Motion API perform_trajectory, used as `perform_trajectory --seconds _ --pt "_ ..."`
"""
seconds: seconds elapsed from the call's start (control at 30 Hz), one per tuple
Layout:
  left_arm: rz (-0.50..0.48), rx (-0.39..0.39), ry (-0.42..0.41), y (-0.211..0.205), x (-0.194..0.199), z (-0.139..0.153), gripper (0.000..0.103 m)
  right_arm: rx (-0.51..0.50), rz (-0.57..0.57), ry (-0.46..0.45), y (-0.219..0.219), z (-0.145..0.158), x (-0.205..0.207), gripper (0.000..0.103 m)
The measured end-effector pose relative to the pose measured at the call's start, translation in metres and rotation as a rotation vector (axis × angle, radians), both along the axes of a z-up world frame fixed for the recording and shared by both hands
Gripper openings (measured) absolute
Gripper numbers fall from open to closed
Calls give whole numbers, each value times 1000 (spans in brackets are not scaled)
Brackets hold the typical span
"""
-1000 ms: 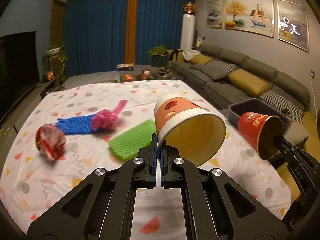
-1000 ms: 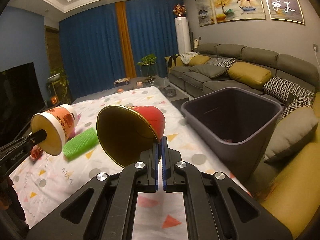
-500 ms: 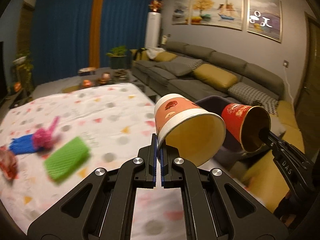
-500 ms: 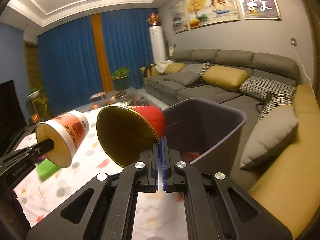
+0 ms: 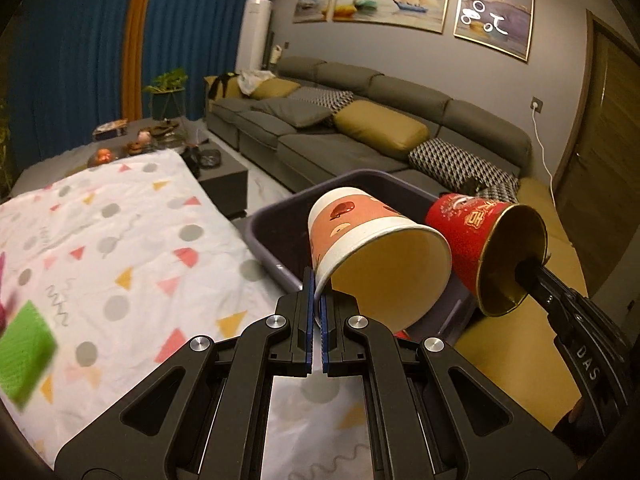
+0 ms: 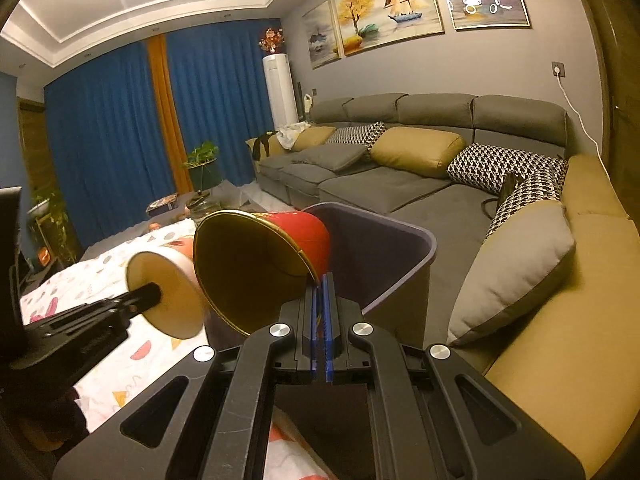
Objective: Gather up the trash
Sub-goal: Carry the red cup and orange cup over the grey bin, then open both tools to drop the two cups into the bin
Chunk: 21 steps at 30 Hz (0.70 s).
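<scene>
Disposal is the step in hand: both cups are carried to the dark bin beside the worktop. Going left to right, the left tool is clenched on the rim of the orange paper cup, which lies tilted, mouth toward the camera, just ahead of its fingers and over the bin's near wall. To its right, the right tool is clamped on the gold rim of the red paper cup, held above the bin's open mouth. Both tools point gently downward. The next move likely calls for releasing each cup once it is clear of the bin's rim.
</scene>
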<state>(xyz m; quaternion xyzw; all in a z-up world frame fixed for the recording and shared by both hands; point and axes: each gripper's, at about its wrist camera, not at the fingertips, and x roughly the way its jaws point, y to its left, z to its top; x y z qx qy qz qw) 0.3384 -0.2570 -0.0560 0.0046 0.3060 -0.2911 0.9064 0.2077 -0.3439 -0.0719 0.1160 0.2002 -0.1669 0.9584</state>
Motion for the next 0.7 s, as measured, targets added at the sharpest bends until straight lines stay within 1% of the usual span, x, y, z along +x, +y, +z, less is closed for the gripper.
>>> perform_trajectory --seconds 0.17,0.33,0.7 --pt "-23 9 17 -14 7 -10 2 9 2 7 -8 -5 7 4" --pt "-42 20 32 -25 11 -17 2 18 1 17 -7 -8 8 4" --pt "-42 32 60 -33 16 -27 2 31 -1 40 -12 -13 17 4"
